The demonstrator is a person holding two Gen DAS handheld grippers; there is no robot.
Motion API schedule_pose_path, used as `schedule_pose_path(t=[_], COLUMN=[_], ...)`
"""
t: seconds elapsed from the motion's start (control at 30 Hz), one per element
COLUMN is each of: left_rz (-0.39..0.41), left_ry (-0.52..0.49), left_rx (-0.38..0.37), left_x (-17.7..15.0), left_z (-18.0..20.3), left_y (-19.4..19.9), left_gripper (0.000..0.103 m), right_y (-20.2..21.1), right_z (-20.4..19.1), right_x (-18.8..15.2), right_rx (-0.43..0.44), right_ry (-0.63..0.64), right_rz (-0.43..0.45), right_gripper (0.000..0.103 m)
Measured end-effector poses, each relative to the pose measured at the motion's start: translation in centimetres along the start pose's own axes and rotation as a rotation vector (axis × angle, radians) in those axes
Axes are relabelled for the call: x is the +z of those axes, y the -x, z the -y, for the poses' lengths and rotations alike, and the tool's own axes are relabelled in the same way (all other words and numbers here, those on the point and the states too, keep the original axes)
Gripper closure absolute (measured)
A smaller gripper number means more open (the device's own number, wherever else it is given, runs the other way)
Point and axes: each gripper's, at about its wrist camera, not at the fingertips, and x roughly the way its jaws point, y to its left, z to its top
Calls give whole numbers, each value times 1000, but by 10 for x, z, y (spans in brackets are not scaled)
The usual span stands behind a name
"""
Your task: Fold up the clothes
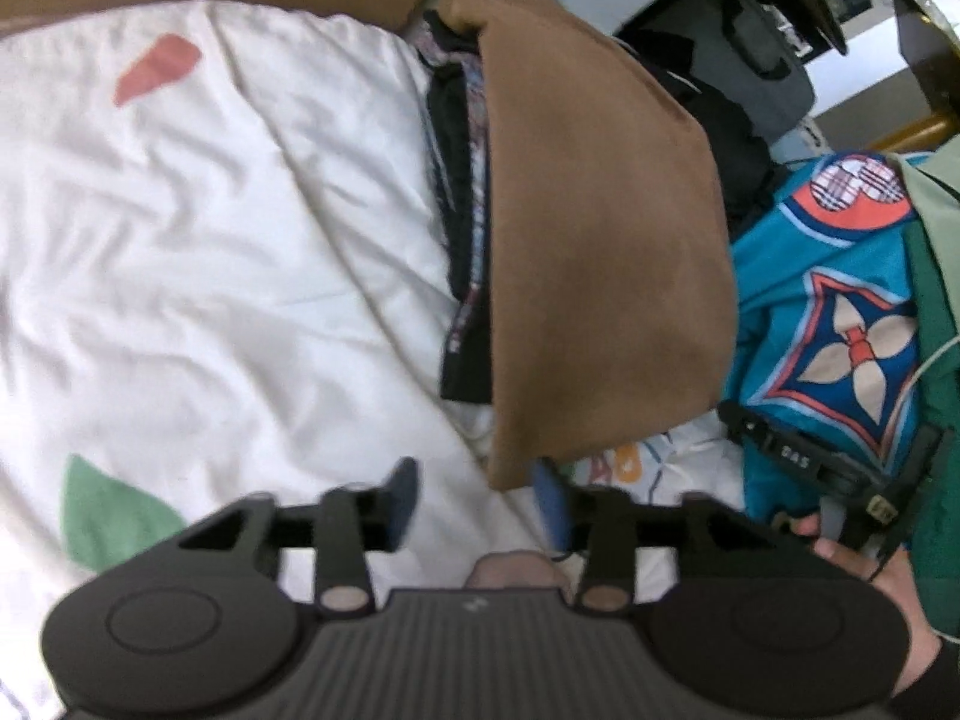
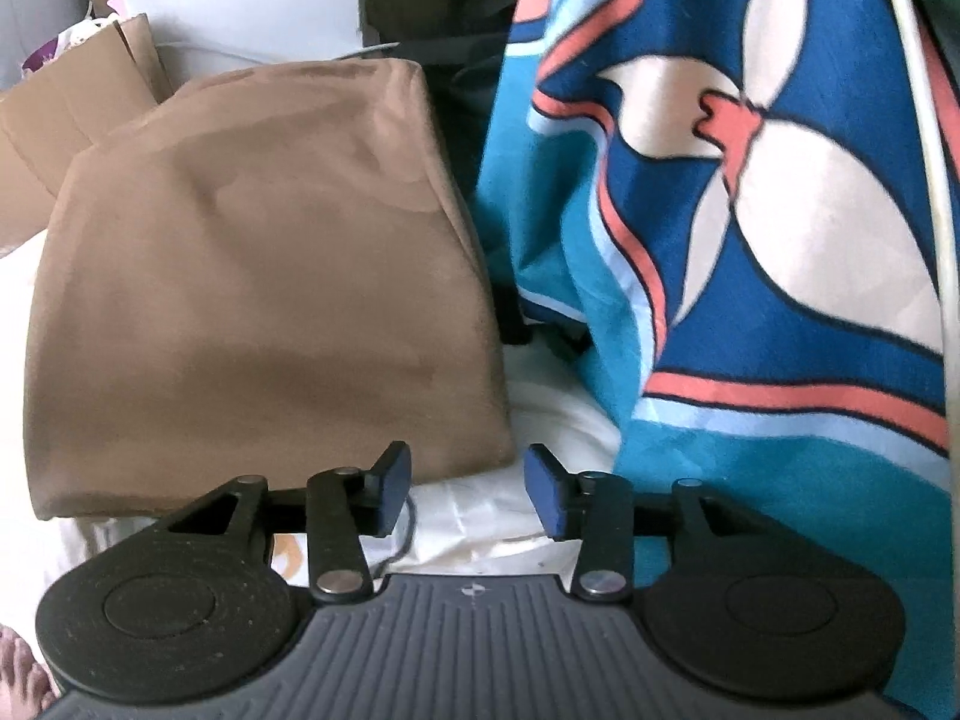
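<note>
We had the brown garment lying folded into a compact block on the white bedsheet, and both claws stood off it. The left gripper had its jaws parted with nothing between them, its pads just short of the garment's near corner; the right gripper was likewise open and empty, hovering at the near right corner of the same block. Neither pad pressed on cloth.

We judged this fold to be finished and let go — the brown piece looked squared off and settled. The next move would call for backing both claws clear without snagging that near edge, then reaching for another piece. The likeliest candidate seemed the teal patterned cloth, which hung in loose drapes just to the right of the brown block, though we could not tell whether it was laundry or something worn.

To the left of the brown block in the left wrist view lay a stack of dark folded clothes, partly tucked under it. A cardboard box stood at the far left, and a thin white cord ran down the right side — that cord and the crowding teal drape were what we thought might catch a claw.
</note>
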Motion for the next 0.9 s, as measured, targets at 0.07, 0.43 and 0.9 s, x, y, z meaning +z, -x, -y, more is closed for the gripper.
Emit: schedule_pose_path(t=[0.07, 0.43, 0.9], left_rz=[13, 54, 41], left_ry=[1, 46, 38], left_rx=[43, 125, 223], left_x=[2, 13, 26], left_z=[1, 8, 26], left_y=[9, 74, 168], left_gripper=[35, 7, 1], right_y=[5, 34, 86], right_z=[-3, -21, -15], right_x=[5, 43, 86], right_rx=[27, 60, 97], right_ry=[13, -43, -179], right_rz=[-6, -6, -124], right_gripper=[44, 15, 8])
